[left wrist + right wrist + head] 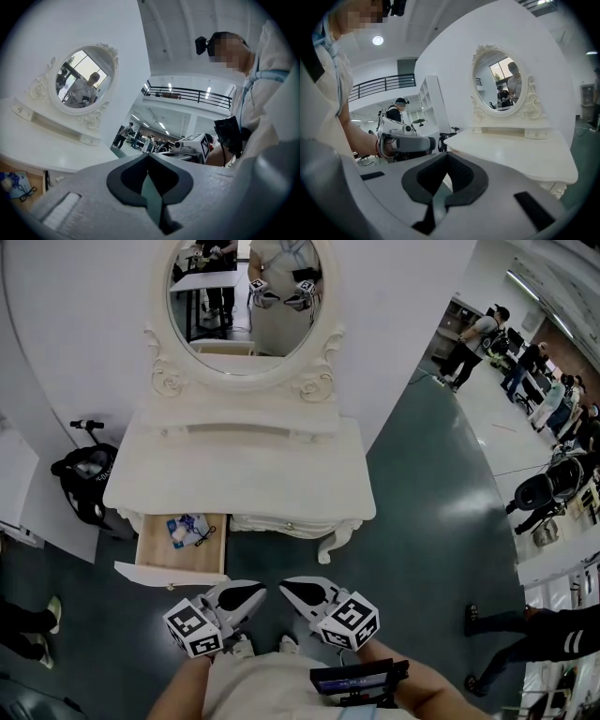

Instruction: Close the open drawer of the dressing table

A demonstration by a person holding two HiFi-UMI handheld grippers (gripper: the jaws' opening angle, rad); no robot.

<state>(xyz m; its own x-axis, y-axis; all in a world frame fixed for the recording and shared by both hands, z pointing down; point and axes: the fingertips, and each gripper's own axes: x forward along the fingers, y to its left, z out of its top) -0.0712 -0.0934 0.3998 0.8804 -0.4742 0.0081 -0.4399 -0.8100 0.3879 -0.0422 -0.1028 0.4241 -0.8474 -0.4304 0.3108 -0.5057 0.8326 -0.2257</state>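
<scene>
The white dressing table [244, 479] with its oval mirror [246, 296] stands against the wall ahead. Its left drawer [157, 554] is pulled out, and a blue packet [185, 529] and a dark cord lie inside. Both grippers hang in front of the person's body, below the drawer and apart from it. My left gripper [257, 592] is shut and empty, just right of the drawer's front panel [169, 574]. My right gripper [285, 586] is shut and empty too, its tip facing the left one. The drawer shows at the lower left of the left gripper view [18, 180].
A black bag [84, 474] and a scooter handle stand left of the table by the wall. Several people stand on the dark green floor far right [483, 338]. A curved table leg [336, 542] sits at the front right corner.
</scene>
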